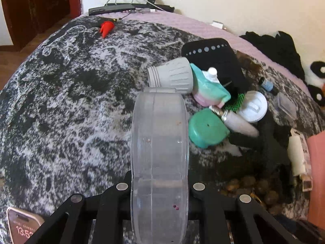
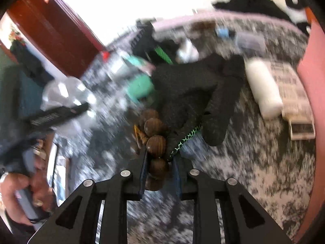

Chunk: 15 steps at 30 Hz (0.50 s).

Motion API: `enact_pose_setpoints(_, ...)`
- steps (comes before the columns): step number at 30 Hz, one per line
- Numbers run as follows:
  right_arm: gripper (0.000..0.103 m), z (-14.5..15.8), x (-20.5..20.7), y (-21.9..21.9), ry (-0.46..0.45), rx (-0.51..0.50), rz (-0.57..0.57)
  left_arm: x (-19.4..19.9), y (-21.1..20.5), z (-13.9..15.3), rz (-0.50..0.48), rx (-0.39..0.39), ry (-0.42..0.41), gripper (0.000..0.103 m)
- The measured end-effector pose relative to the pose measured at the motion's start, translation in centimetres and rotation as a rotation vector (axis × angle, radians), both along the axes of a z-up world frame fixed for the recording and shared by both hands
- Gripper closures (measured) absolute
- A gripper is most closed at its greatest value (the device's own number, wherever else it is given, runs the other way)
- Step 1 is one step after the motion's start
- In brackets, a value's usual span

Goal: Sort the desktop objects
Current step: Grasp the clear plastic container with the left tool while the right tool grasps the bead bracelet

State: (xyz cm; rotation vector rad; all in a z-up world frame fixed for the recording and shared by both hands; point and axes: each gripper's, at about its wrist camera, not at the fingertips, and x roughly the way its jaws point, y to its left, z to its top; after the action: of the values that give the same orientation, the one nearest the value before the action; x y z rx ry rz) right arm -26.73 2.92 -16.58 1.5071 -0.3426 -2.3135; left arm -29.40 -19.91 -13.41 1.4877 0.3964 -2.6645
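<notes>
Two tongs, clear case, wooden beads clamped between

A clear round plastic container stands on edge, clamped between the left jaws. A string of brown wooden beads sits gripped between the right jaws.

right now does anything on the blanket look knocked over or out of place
Yes. The grey ribbed cup lies tipped on its side against the mint pouch. A red piece sits alone, apart from the pile. The left gripper holds a clear container on edge.
</notes>
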Motion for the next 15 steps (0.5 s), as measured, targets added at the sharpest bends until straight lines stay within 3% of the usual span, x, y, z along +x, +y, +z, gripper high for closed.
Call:
enact_pose_setpoints(1,0.057,-1.0,0.0,0.3,-0.051,-0.001,-0.013,0.1,0.1,-0.1,-0.002,0.000,-0.003,0.087)
enact_pose_setpoints(2,0.049,-1.9,0.2,0.9,-0.092,-0.039,-0.036,0.3,0.2,-0.1,-0.004,-0.001,-0.006,0.087)
enact_pose_setpoints(3,0.046,-2.8,0.4,1.5,-0.131,-0.078,-0.059,0.4,0.3,-0.2,-0.007,-0.004,-0.010,0.086)
enact_pose_setpoints(6,0.043,-2.4,0.9,1.4,-0.122,-0.113,-0.055,0.5,0.5,-0.2,-0.013,-0.011,-0.014,0.086)
enact_pose_setpoints(9,0.044,-3.5,0.7,1.3,-0.223,-0.322,-0.053,0.5,0.8,-0.2,-0.019,-0.019,-0.016,0.086)
enact_pose_setpoints(11,0.051,-3.8,0.4,1.1,-0.223,-0.332,-0.058,0.5,1.1,-0.2,-0.023,-0.027,-0.016,0.086)
enact_pose_setpoints(13,0.080,-3.8,0.2,1.0,-0.218,-0.329,-0.058,0.5,1.1,-0.2,-0.025,-0.030,-0.017,0.086)
enact_pose_setpoints(15,0.083,-3.5,0.2,1.0,-0.209,-0.316,-0.052,0.6,1.2,0.0,-0.029,-0.038,-0.016,0.086)
